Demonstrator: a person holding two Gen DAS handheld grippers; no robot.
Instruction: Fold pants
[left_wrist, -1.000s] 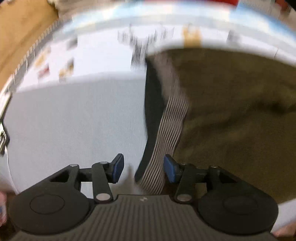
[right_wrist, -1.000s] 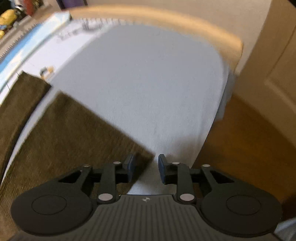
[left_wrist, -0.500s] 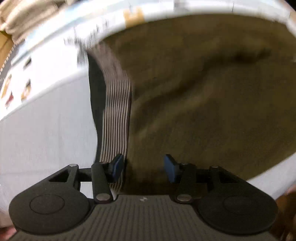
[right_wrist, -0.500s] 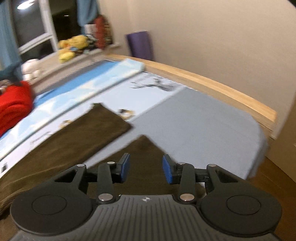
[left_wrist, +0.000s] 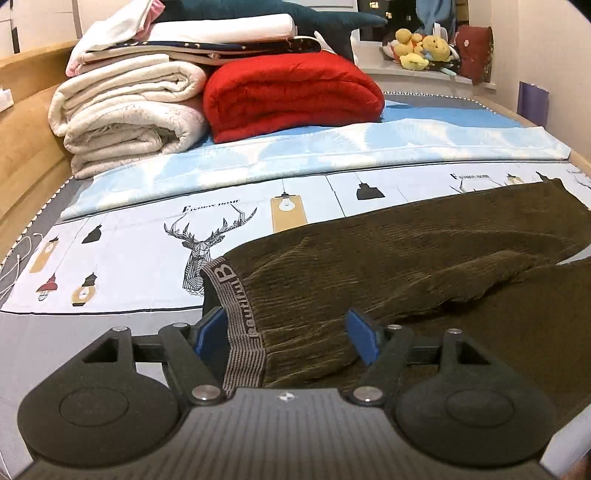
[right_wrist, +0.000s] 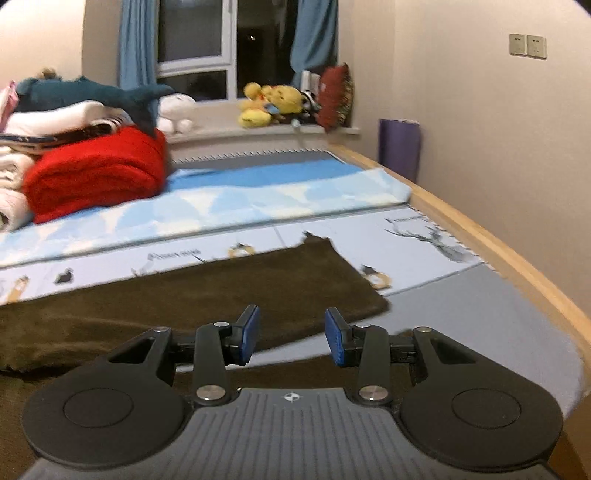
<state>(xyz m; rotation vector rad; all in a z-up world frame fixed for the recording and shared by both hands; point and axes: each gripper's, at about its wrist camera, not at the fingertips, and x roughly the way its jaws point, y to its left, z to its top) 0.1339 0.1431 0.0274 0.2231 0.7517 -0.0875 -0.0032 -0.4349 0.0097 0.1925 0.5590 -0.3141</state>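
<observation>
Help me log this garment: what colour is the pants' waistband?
Grey with fine stripes and dark lettering, on the waistband; clearest in the left wrist view.

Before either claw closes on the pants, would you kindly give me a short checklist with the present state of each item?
1. Left claw open: ok, pads spread apart.
2. Waistband between the left pads: ok, its striped end lies in the gap.
3. Right claw open: ok.
4. Leg fabric between the right pads: cannot tell; the near leg edge sits low behind the claw.
5. Pants lying flat: not ok, a ridge of cloth is bunched at the crotch.
6. Far leg hem spread out: ok.
</observation>
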